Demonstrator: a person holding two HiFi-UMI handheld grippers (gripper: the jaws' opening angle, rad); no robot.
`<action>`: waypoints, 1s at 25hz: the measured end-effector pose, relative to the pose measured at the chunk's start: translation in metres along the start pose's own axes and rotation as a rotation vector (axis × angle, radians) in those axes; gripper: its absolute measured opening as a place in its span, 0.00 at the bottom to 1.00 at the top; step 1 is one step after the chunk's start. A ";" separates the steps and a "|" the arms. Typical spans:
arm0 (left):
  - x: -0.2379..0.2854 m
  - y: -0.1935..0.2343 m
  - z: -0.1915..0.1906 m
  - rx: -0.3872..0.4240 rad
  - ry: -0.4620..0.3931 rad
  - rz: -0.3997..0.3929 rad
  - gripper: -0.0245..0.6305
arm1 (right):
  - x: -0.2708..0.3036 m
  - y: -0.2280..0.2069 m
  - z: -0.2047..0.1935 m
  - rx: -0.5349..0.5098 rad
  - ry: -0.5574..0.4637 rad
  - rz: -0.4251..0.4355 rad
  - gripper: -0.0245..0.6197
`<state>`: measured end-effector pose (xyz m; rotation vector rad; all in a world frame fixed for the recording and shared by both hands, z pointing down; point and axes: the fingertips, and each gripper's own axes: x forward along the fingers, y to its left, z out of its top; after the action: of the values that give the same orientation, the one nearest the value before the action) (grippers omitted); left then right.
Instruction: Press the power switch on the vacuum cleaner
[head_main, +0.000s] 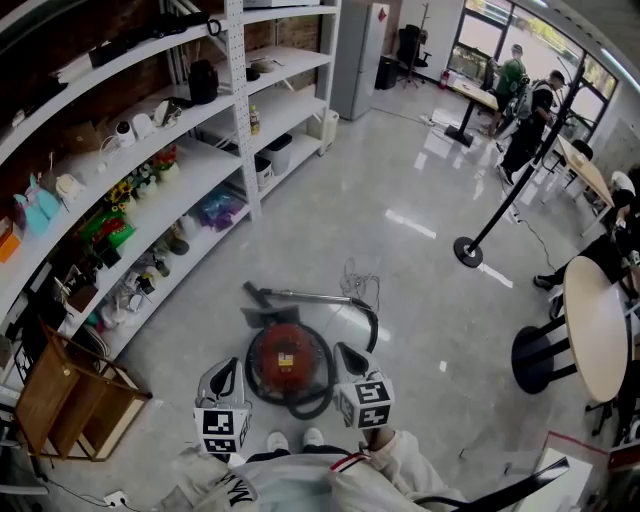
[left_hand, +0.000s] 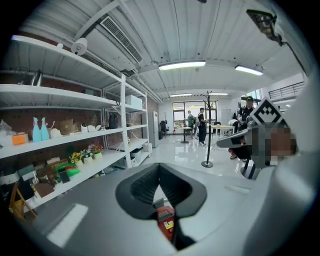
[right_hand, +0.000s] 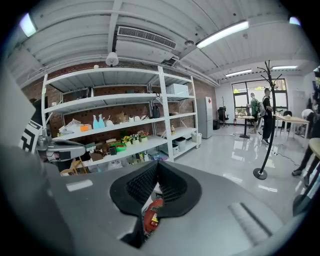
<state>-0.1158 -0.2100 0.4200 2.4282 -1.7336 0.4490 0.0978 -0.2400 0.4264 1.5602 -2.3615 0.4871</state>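
The red canister vacuum cleaner (head_main: 284, 360) stands on the floor in front of the person's feet, with its black hose (head_main: 372, 325) looping round it. A metal wand runs left to the floor nozzle (head_main: 262, 296). My left gripper (head_main: 228, 368) hangs just left of the canister, and my right gripper (head_main: 348, 352) just right of it, both above it. In each gripper view the jaws meet at their tips with nothing held. A slice of the red vacuum (left_hand: 166, 220) (right_hand: 151, 215) shows through the gap below the left gripper (left_hand: 159, 167) and the right gripper (right_hand: 157, 165).
White shelving (head_main: 235, 130) full of small items runs along the left. A wooden crate (head_main: 60, 400) stands at the near left. A stanchion base (head_main: 468, 251) and a round table (head_main: 597, 325) stand at the right. People stand at the far desks (head_main: 530, 110).
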 end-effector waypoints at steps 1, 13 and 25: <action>0.000 0.001 0.002 -0.001 -0.004 0.002 0.04 | -0.003 -0.001 0.003 0.001 -0.006 -0.003 0.04; -0.001 0.010 0.013 -0.006 -0.040 0.006 0.04 | -0.015 0.016 0.020 -0.023 -0.046 0.004 0.04; -0.011 0.018 -0.003 -0.017 -0.037 -0.049 0.04 | -0.026 0.030 0.003 0.002 -0.033 -0.064 0.04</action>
<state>-0.1369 -0.2051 0.4185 2.4767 -1.6800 0.3852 0.0797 -0.2084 0.4097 1.6510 -2.3275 0.4540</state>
